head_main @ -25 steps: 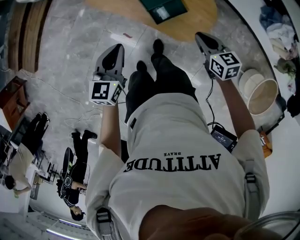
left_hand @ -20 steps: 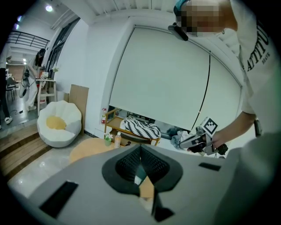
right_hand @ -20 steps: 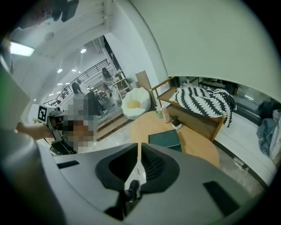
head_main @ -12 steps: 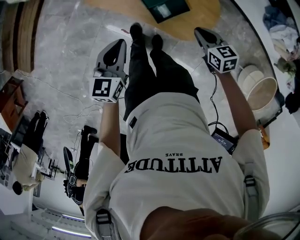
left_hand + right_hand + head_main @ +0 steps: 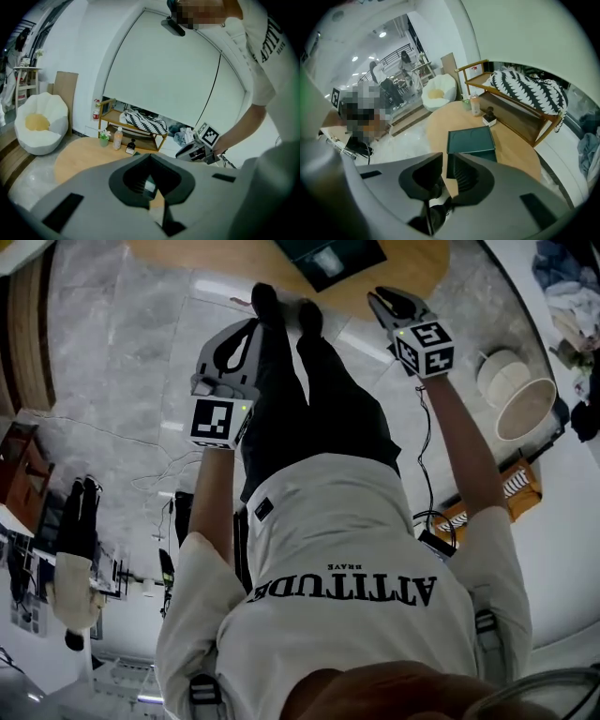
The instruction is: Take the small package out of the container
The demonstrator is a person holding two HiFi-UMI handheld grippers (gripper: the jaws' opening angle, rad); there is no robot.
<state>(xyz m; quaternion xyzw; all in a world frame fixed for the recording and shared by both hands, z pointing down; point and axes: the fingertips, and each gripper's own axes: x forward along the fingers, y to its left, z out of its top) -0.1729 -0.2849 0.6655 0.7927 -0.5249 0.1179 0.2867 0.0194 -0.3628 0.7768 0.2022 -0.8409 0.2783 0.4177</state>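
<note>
A dark green box (image 5: 471, 140) with its lid on lies on a round wooden table (image 5: 511, 150); in the head view the box (image 5: 328, 257) is at the top edge. No small package shows. My right gripper (image 5: 445, 158) hangs short of the box's near edge. Its jaws have just been opening, stand slightly apart and hold nothing. In the head view the right gripper (image 5: 386, 302) reaches the table's rim. My left gripper (image 5: 150, 155) has its tips together and is empty. It is held left of the person's legs in the head view (image 5: 249, 329), short of the table.
Small bottles (image 5: 476, 105) stand at the table's far side. Behind is a wooden shelf (image 5: 506, 110) with a striped cushion (image 5: 527, 89). A white beanbag (image 5: 436, 96) sits to the left, round baskets (image 5: 525, 409) on the right. Cables (image 5: 427, 456) trail over the marble floor.
The person has stepped toward the table. Both grippers have moved forward and down, so table and green box now sit closer to them.
</note>
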